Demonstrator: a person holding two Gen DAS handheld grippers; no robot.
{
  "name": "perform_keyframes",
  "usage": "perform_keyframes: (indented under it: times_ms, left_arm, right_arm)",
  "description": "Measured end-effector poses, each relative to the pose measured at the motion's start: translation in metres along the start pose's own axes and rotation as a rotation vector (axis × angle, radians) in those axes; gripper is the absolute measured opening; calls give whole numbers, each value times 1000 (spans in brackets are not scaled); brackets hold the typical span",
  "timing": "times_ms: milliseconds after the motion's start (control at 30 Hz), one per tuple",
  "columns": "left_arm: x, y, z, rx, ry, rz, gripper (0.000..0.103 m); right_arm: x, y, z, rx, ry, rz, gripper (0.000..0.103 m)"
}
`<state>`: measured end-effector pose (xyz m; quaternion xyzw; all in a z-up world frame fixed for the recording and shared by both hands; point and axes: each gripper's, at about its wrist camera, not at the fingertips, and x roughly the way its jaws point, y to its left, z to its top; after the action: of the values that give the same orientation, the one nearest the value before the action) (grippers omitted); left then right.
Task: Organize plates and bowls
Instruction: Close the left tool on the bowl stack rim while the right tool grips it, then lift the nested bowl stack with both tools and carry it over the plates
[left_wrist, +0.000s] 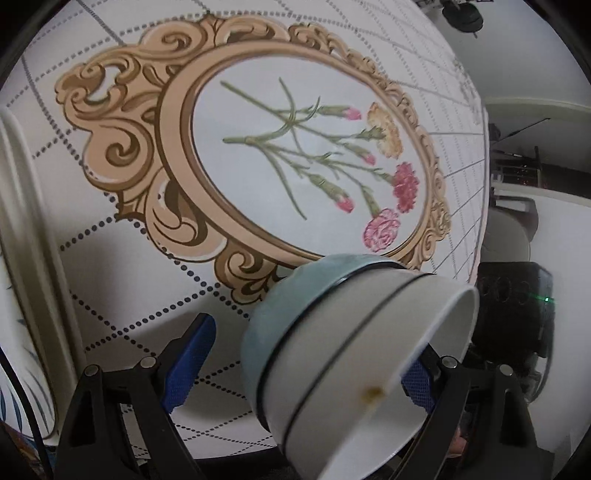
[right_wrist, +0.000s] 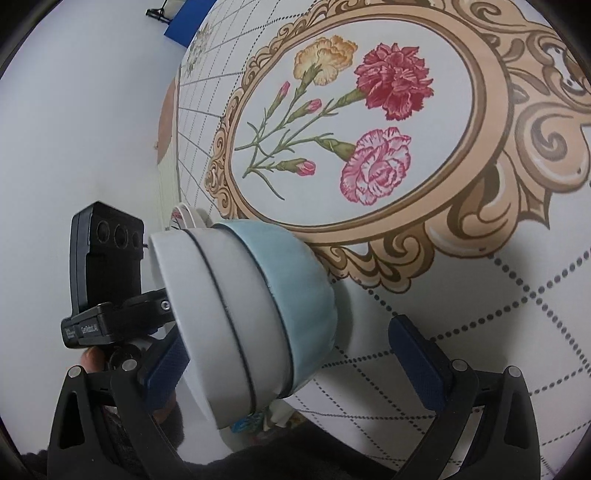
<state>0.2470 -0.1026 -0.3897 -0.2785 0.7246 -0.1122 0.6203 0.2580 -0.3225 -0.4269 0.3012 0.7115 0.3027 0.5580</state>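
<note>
Two bowls show, one nested in the other: a white bowl (left_wrist: 369, 354) (right_wrist: 210, 314) with thin dark bands sits in a pale blue bowl (left_wrist: 273, 325) (right_wrist: 295, 295), both tipped on their side. One plate (left_wrist: 26, 258) lies at the left edge of the left wrist view, only partly seen. Two grippers are present, the left gripper (left_wrist: 299, 365) and the right gripper (right_wrist: 291, 354), each with two blue-padded fingers. One tabletop (left_wrist: 110, 258) (right_wrist: 498, 314) carries a single printed oval frame holding five open carnations.
</note>
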Motion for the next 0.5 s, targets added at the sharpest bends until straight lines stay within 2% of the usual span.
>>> perform_keyframes:
  times_ms: [300,433,500]
  left_arm:
    - [3,4,0,-7,-20,-18,93]
    - [5,3,7,18,50,-18,93]
    - [4,0,7,25,50,27,96]
  right_arm:
    - [1,2,6,-16,23,-15,103]
    - [1,3,9,-24,30,-23,103]
    - [1,6,8,-25,32,-57,103]
